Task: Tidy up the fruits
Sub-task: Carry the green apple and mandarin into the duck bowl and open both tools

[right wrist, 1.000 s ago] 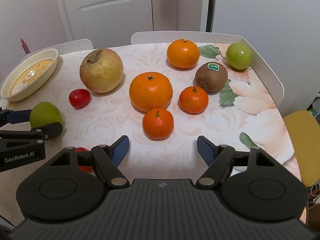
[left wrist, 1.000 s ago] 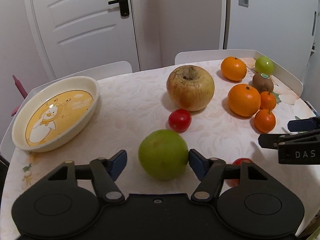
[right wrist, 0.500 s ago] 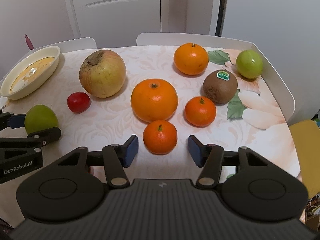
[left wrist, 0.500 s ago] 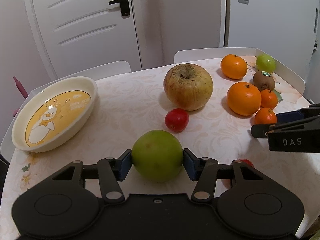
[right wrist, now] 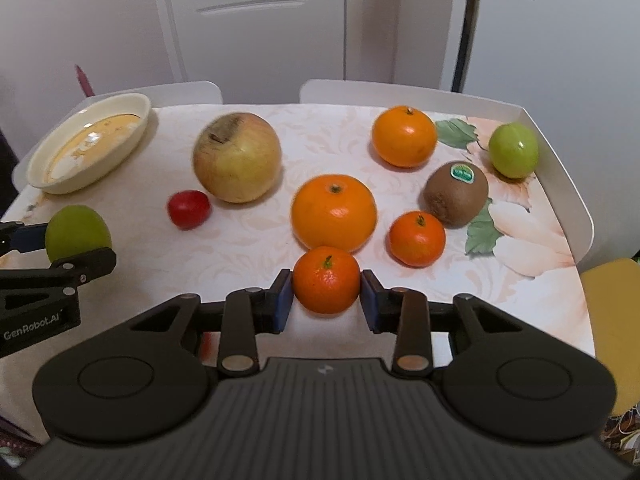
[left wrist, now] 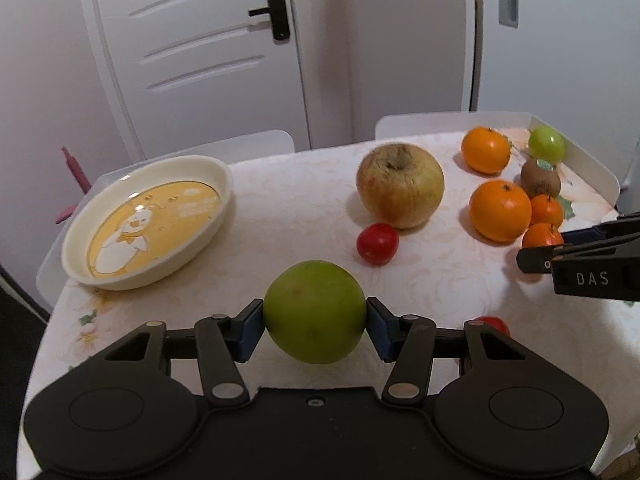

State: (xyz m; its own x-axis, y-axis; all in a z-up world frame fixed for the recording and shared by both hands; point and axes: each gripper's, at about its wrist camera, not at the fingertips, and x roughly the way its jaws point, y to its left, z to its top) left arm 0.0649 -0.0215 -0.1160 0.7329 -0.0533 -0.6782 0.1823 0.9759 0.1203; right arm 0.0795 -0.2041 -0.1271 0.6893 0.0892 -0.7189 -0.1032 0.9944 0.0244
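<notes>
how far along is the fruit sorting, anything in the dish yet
Nothing is done: the dish holds no fruit. In hand: the left gripper is shut on a green apple, and the right gripper, jaws just closing, clamps a small mandarin. Left on the table: the big apple, two oranges, another mandarin, the kiwi, a second green fruit and tomatoes.

Green apple (left wrist: 315, 311), orange mandarin (right wrist: 326, 286), cream-and-yellow dish (left wrist: 148, 222), floral tablecloth (right wrist: 248, 236)
</notes>
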